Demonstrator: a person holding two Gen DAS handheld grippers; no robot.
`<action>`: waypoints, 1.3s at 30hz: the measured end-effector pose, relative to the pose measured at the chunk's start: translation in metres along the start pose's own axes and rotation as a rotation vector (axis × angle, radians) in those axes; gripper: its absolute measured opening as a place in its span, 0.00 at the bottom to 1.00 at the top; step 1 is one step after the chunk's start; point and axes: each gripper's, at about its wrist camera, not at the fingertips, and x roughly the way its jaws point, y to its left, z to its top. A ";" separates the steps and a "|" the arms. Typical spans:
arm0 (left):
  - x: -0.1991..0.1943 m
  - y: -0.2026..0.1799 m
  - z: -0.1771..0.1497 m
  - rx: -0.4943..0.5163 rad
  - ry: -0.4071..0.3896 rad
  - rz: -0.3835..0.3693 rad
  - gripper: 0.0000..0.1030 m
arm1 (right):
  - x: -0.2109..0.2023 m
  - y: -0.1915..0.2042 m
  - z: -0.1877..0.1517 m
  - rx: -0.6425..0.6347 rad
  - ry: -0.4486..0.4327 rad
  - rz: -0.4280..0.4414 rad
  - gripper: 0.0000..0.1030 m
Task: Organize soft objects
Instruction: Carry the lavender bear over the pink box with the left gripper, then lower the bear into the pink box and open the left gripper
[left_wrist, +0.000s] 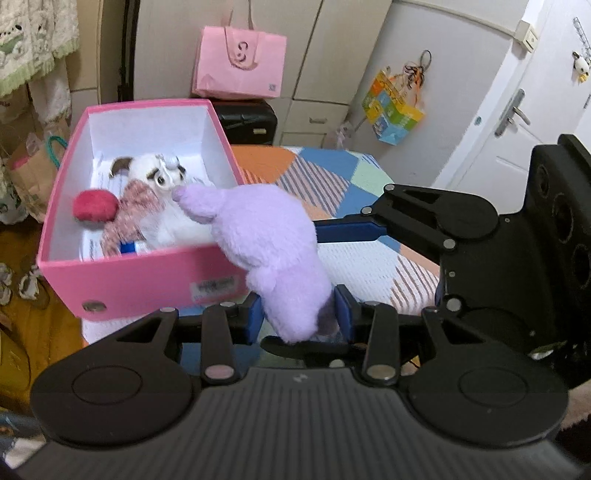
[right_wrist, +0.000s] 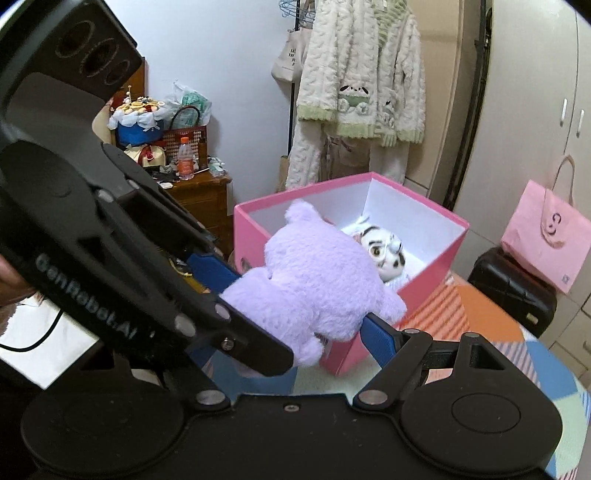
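While both jaws clamp purple plush (left_wrist: 266, 236), its face hidden

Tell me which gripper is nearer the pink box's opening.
Right. The right gripper holds the purple plush at the pink box rim; the left gripper clamps the plush's lower end, short of the box.

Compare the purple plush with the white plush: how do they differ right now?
The purple plush is held by both grippers at the pink box's rim; the white plush lies inside. The purple one is plain lilac; the white one has brown markings and a scarf. Both are soft toys.
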 end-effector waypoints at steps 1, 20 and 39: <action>0.001 0.003 0.004 0.002 -0.009 -0.001 0.36 | 0.004 -0.001 0.004 -0.013 -0.004 -0.011 0.82; 0.055 0.088 0.092 -0.091 -0.100 -0.009 0.37 | 0.089 -0.068 0.067 -0.067 -0.114 -0.135 0.81; 0.144 0.161 0.136 -0.373 -0.031 -0.035 0.37 | 0.180 -0.147 0.092 -0.042 0.073 -0.042 0.77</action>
